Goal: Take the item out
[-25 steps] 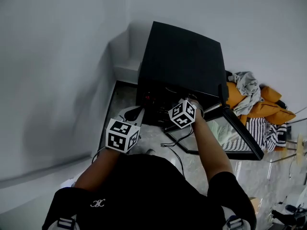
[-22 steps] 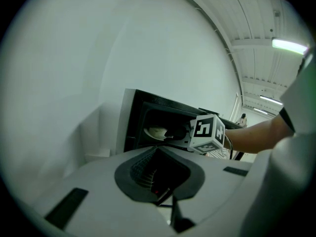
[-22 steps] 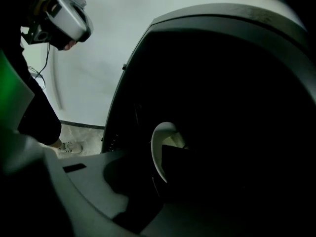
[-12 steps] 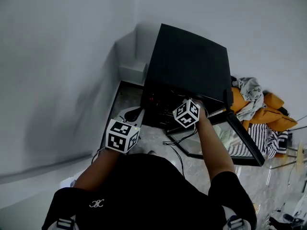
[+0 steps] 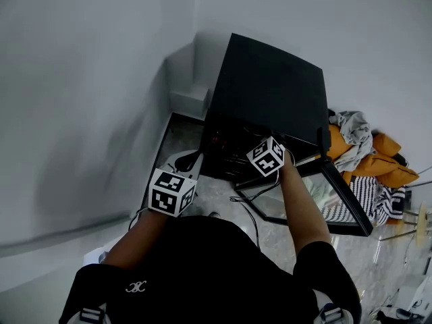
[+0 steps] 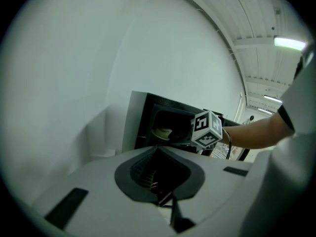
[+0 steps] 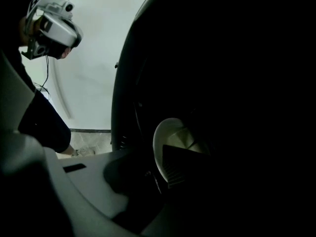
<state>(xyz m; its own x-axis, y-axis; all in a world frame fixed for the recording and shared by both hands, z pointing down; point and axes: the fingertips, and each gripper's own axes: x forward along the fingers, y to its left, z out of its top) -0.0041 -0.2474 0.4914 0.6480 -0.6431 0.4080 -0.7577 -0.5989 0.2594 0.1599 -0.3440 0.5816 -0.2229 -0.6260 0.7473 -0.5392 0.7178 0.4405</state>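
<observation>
A black oven [image 5: 270, 86] stands against the white wall with its glass door [image 5: 341, 201] swung open to the right. Inside lies a white bowl [image 7: 170, 139], also visible in the left gripper view as a pale bowl [image 6: 162, 131] in the dark cavity. My right gripper [image 7: 158, 177] is open inside the cavity, one ribbed finger [image 7: 180, 169] in front of the bowl's rim; its marker cube [image 5: 268, 156] shows at the oven mouth. My left gripper [image 6: 165, 197] is shut and empty, held back outside the oven, left of the opening.
A white ledge [image 5: 190, 101] sits left of the oven. A pile of orange and grey clothes [image 5: 368, 150] and striped fabric [image 5: 364, 189] lies beyond the door. A black cable [image 5: 248, 200] trails across the marble floor.
My right gripper has pushed a little farther up into the oven cavity. The left gripper has stayed where it was.
</observation>
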